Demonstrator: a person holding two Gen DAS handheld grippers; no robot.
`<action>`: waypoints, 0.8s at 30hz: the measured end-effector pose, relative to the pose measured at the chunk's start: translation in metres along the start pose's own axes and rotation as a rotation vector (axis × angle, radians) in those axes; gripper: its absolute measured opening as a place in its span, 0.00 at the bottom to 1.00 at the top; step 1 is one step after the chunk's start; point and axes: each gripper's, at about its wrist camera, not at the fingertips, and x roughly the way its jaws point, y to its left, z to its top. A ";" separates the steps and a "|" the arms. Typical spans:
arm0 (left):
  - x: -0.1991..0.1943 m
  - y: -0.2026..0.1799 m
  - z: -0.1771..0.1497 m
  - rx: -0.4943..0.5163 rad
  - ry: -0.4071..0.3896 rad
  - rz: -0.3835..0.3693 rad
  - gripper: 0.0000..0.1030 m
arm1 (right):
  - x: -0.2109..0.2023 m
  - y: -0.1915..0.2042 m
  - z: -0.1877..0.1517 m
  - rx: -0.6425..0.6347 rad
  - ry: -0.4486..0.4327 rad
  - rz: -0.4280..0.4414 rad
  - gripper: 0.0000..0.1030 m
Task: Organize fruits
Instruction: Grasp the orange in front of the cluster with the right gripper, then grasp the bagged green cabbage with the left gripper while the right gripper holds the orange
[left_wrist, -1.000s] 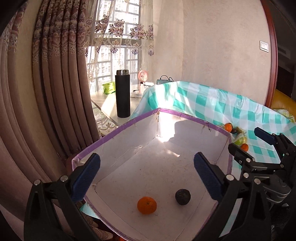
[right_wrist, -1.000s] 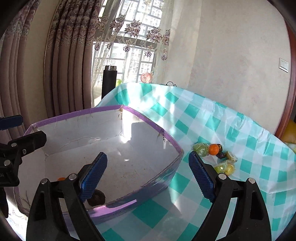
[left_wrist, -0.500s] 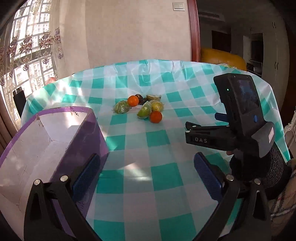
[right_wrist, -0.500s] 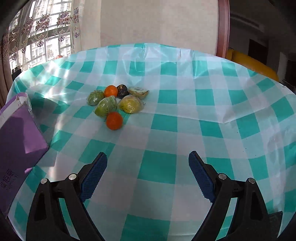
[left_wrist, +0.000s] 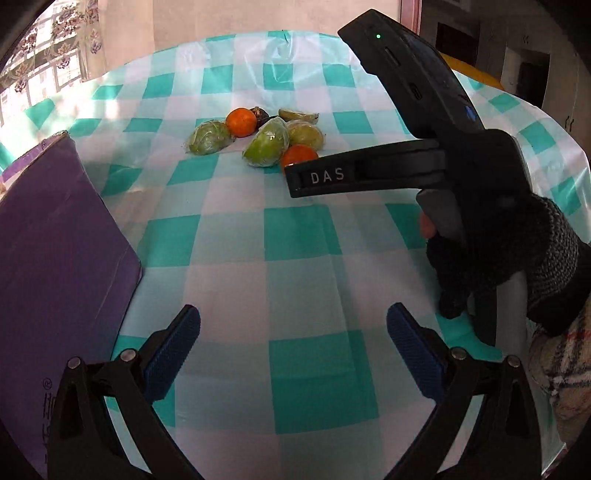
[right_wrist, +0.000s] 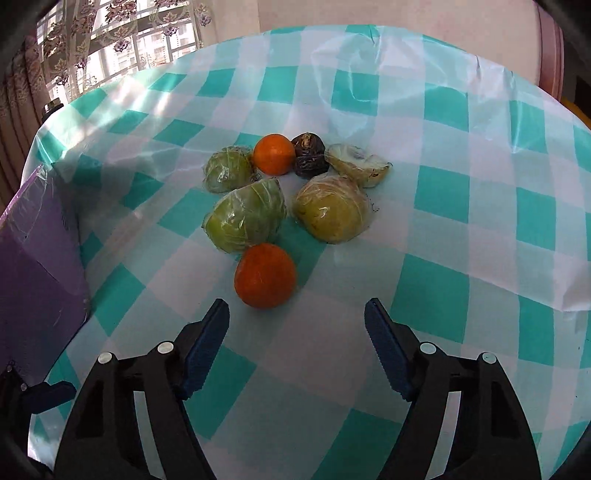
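Observation:
A cluster of fruits lies on the checked tablecloth (right_wrist: 461, 258). The near orange (right_wrist: 265, 275) sits just ahead of my open, empty right gripper (right_wrist: 295, 325). Behind it lie a wrapped green fruit (right_wrist: 245, 219), a wrapped yellow-green fruit (right_wrist: 332, 208), a second wrapped green fruit (right_wrist: 227, 170), a far orange (right_wrist: 274, 153), a dark fruit (right_wrist: 309, 155) and a cut pale fruit (right_wrist: 356, 164). My left gripper (left_wrist: 293, 332) is open and empty over bare cloth, well short of the cluster (left_wrist: 266, 142). The right gripper's body (left_wrist: 424, 140) crosses the left wrist view and hides part of the near orange (left_wrist: 297, 155).
A purple box stands at the left, in the left wrist view (left_wrist: 55, 258) and in the right wrist view (right_wrist: 33, 280). A window with floral curtains (right_wrist: 110, 40) is at the far left. The table edge drops off at the right.
Both grippers swung away from the purple box to the table. The right gripper has moved up close to the fruit cluster. Both stay open and empty.

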 end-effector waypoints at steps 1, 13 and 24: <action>0.004 0.001 0.002 -0.009 0.010 0.002 0.98 | 0.003 0.004 0.003 -0.019 0.001 -0.015 0.68; 0.029 0.023 0.031 -0.157 0.019 -0.036 0.98 | -0.017 -0.065 -0.009 0.328 -0.134 0.065 0.33; 0.059 0.039 0.079 -0.308 -0.059 0.015 0.98 | -0.031 -0.107 -0.026 0.557 -0.223 0.065 0.33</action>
